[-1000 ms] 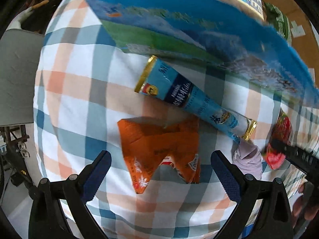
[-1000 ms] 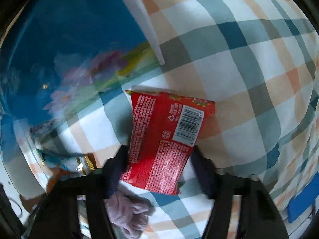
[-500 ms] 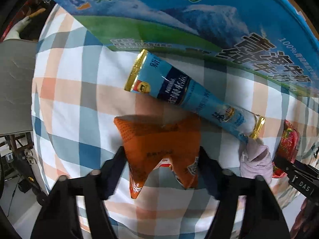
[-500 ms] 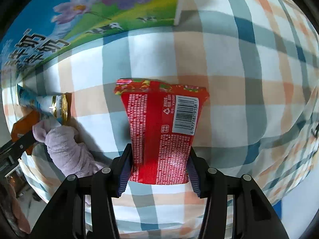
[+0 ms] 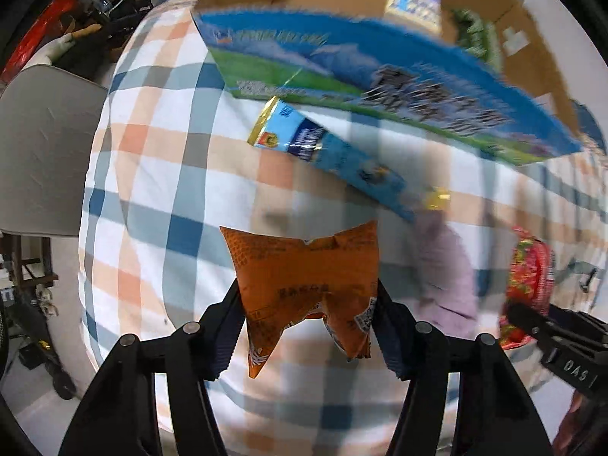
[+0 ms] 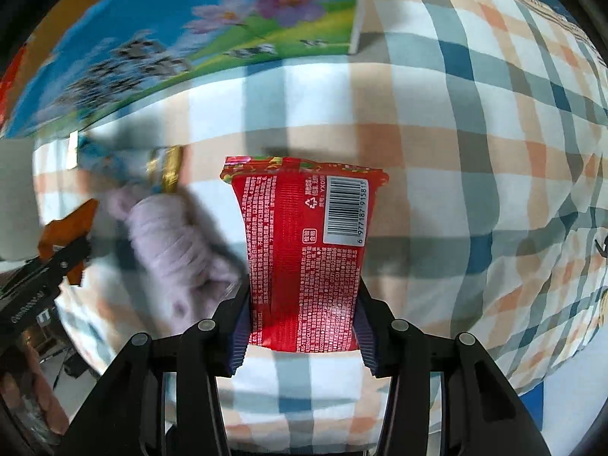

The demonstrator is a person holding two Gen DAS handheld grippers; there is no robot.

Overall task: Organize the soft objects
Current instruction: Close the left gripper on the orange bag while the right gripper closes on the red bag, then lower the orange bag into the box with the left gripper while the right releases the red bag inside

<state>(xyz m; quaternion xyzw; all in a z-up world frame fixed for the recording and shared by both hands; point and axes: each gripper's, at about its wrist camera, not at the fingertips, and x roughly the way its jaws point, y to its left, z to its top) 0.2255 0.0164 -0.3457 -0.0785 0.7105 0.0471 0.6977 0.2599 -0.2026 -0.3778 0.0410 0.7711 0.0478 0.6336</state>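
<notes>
My left gripper (image 5: 307, 323) is shut on an orange snack packet (image 5: 300, 277) and holds it above the checked cloth. My right gripper (image 6: 302, 326) is shut on a red snack packet (image 6: 304, 243) with a barcode, also lifted off the cloth. The red packet also shows at the right of the left wrist view (image 5: 528, 277). The orange packet shows at the left of the right wrist view (image 6: 68, 235). A lilac soft cloth (image 5: 444, 262) lies between the two packets, also in the right wrist view (image 6: 174, 247).
A long blue ice-cream cone packet (image 5: 330, 152) lies on the checked cloth (image 5: 159, 174) in front of a blue printed cardboard box (image 5: 380, 76). The open box holds other packets (image 5: 414, 3). A grey chair seat (image 5: 41, 152) stands to the left of the table.
Both grippers have closed on their packets and lifted them off the cloth. The views have pulled back from the box, and both are motion-blurred.
</notes>
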